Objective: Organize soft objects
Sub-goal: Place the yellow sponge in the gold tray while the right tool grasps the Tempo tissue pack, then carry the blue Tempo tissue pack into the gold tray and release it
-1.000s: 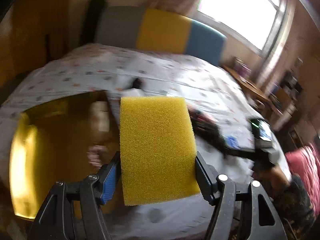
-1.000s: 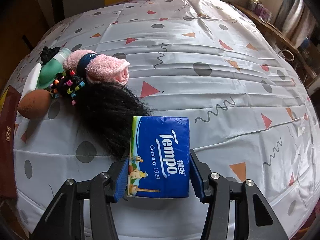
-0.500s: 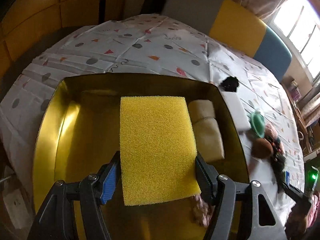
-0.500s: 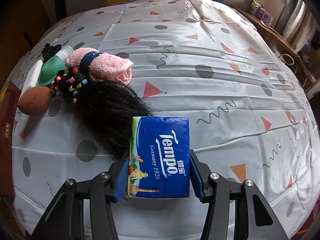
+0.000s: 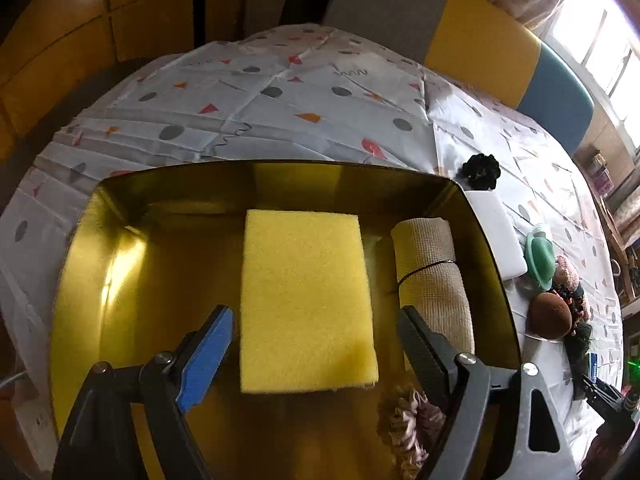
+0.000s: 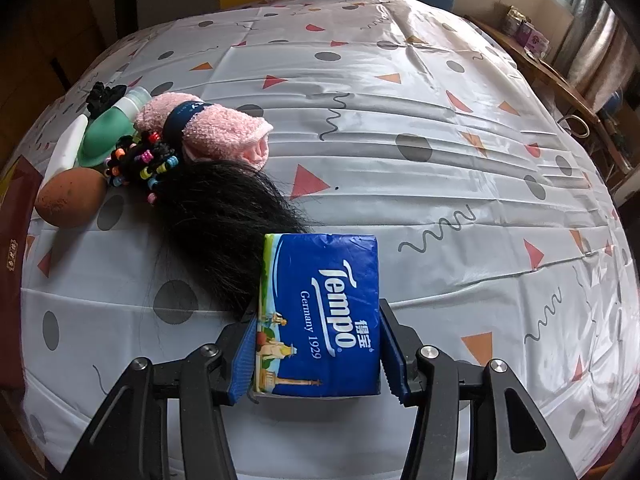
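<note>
A yellow sponge lies flat in the gold tray. My left gripper hangs just above it, its jaws opening, with a clear gap between each pad and the sponge. A rolled beige cloth and a pinkish scrunchie share the tray. My right gripper is shut on a blue Tempo tissue pack, held above the patterned tablecloth. Beside it lie a black hairpiece, a rolled pink towel, a beaded hair tie and a brown sponge ball.
On the cloth right of the tray sit a white block, a green bottle, a black scrunchie and the brown ball. A padded grey, yellow and blue headboard stands behind. Shelves line the right wall.
My left gripper swung over the gold tray and lowered, then opened; the yellow sponge left its pads and now rests on the tray floor. The right gripper with the tissue pack stayed still.
</note>
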`<action>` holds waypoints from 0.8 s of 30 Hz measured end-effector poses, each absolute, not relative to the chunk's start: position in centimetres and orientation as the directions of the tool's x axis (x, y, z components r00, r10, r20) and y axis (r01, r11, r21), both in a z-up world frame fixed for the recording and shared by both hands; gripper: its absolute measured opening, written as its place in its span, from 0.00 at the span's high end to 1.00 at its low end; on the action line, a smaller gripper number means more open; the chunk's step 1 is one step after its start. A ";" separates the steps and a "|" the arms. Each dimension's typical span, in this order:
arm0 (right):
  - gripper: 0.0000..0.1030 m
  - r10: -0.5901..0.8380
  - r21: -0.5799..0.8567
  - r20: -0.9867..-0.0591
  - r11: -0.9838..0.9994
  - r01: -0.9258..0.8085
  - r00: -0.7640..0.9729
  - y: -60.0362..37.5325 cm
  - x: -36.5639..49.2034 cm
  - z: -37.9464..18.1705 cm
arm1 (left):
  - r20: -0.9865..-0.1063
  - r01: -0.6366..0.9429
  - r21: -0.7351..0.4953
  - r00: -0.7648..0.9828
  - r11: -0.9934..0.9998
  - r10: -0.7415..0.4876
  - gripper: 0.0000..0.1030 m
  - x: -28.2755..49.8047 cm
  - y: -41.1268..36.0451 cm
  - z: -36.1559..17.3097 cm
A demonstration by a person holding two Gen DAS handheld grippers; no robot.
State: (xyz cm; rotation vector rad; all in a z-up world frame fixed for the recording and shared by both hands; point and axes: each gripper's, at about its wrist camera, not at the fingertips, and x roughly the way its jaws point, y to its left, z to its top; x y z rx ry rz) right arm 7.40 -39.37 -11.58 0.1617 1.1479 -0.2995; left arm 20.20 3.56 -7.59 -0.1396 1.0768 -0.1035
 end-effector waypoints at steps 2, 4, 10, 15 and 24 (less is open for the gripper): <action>0.48 -0.151 -0.027 -0.914 0.949 0.314 0.377 -39.4 7.4 -11.6 | -0.860 0.008 -0.161 0.490 0.987 -0.145 0.18 19.2 3.6 -6.7; 0.48 -0.153 -0.030 -0.913 0.949 0.313 0.377 -39.4 7.4 -11.6 | -0.853 -0.007 -0.130 0.511 0.991 -0.108 0.18 17.7 3.7 -5.7; 0.48 -0.158 -0.038 -0.912 0.951 0.306 0.379 -39.3 7.3 -11.6 | -0.807 0.006 -0.075 0.588 0.997 -0.064 0.18 12.1 3.5 -3.8; 0.48 -0.169 -0.051 -0.909 0.953 0.299 0.382 -39.0 7.2 -11.5 | -0.784 0.022 -0.069 0.618 0.997 -0.068 0.18 9.0 3.0 -3.1; 0.49 -0.198 -0.090 -0.901 0.956 0.280 0.386 -38.3 7.0 -11.5 | -0.730 0.020 -0.038 0.682 0.999 -0.041 0.18 5.9 2.6 -1.5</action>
